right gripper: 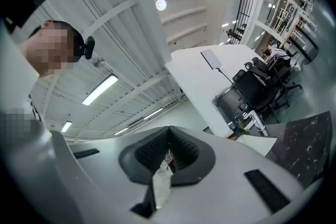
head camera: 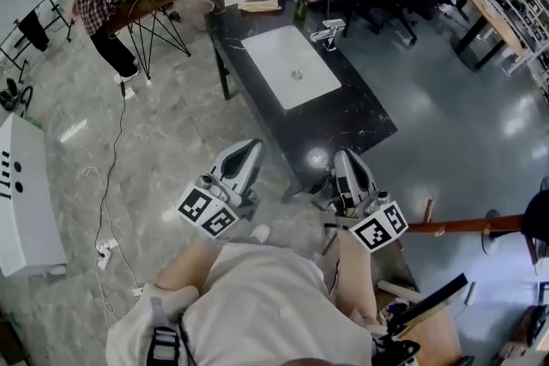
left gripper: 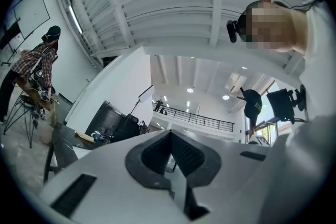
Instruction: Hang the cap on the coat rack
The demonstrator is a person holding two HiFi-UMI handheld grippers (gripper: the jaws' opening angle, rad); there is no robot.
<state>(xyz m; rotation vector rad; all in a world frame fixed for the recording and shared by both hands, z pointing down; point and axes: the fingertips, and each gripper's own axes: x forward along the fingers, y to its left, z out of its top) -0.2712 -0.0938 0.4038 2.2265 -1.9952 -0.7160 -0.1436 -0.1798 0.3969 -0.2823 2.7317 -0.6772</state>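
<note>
The dark desk (head camera: 360, 120) runs away from the person. The left gripper (head camera: 249, 152) and right gripper (head camera: 345, 157) are held just off its near corner, one on each side. Each gripper view shows its jaws pressed together with nothing between them. The wooden coat rack (head camera: 467, 225) stands off the desk's near right edge, its far end cut off by the picture's border. In the left gripper view the dark cap (left gripper: 253, 105) hangs on the rack's upper pegs, small and hard to make out in detail.
</note>
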